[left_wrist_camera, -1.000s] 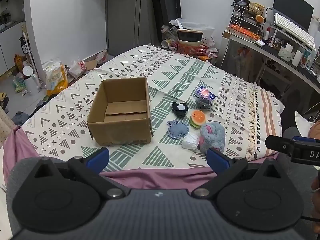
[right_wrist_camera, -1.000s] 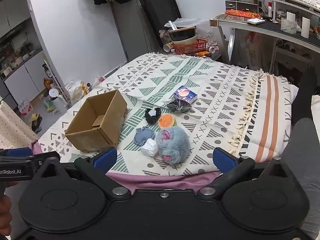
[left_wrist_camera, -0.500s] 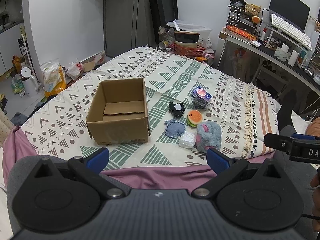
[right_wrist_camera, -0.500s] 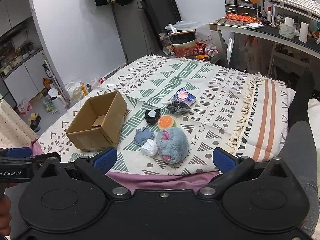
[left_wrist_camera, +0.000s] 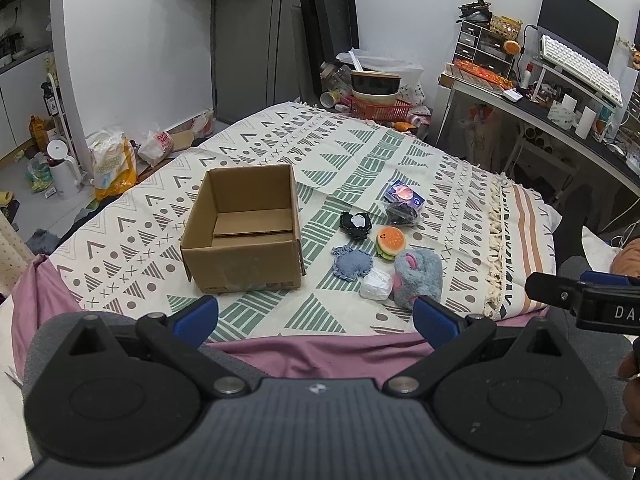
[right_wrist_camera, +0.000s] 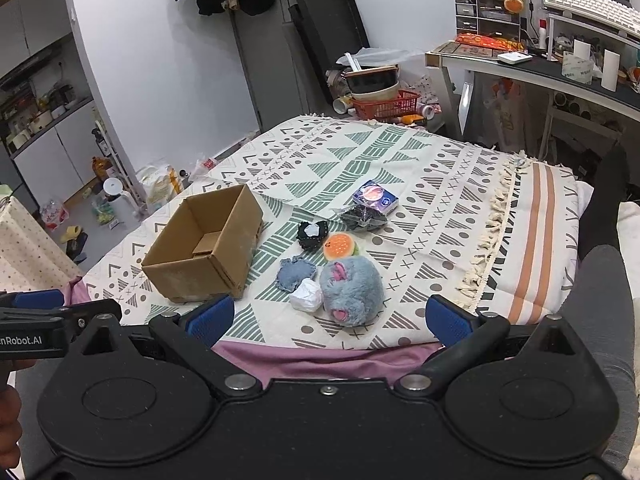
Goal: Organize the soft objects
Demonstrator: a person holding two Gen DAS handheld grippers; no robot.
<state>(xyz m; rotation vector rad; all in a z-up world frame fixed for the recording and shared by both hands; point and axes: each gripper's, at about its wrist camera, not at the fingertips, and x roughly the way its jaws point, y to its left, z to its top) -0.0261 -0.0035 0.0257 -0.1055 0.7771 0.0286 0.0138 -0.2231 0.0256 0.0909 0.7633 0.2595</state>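
An open cardboard box stands on the patterned bed cover. To its right lie several soft items: a grey-blue plush, a white wad, a denim pad, a burger toy, a black pouch, a dark bag and a blue packet. My left gripper and right gripper hover open before the bed's near edge, both holding nothing.
The bed cover reaches a tasselled edge on the right, with a striped sheet beyond. A desk with a keyboard stands at the right. A red basket sits past the bed's far end. Bags and a kettle clutter the floor at left.
Both cameras have drawn back and risen slightly, so the box and soft items appear a little farther away. Nothing on the bed has moved.
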